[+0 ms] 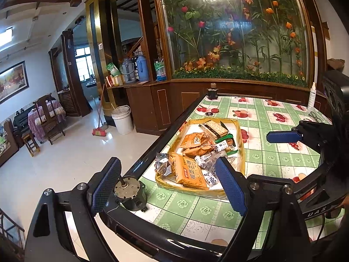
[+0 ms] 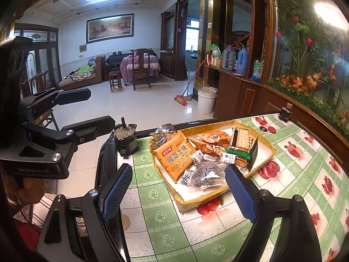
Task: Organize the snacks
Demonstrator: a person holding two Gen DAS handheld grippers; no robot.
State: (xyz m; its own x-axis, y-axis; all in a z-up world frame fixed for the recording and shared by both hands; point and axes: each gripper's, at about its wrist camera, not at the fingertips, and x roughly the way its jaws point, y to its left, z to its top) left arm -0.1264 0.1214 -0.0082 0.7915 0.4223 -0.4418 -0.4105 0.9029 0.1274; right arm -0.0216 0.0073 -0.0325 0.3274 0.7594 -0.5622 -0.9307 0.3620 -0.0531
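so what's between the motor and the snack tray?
Only bare tablecloth between the motor and snack tray; a silver packet overhangs the tray's corner. Right wrist view.

Both wrist cameras hover close above the table's [image 1: 218, 214] near edge. The left view faces the flower cabinet [image 1: 235, 32]; the right view angles toward the living room. Both share the snack tray [image 1: 241, 150] [image 2: 269, 152] and motor [image 1: 128, 190] [image 2: 126, 140].

Home living room: sofa [image 2: 84, 76], framed painting [image 2: 110, 28], wooden chair [image 2: 140, 69], broom [image 2: 185, 95], thermoses [image 2: 235, 59] on sideboard, tablecloth-covered dining table [image 2: 294, 185].
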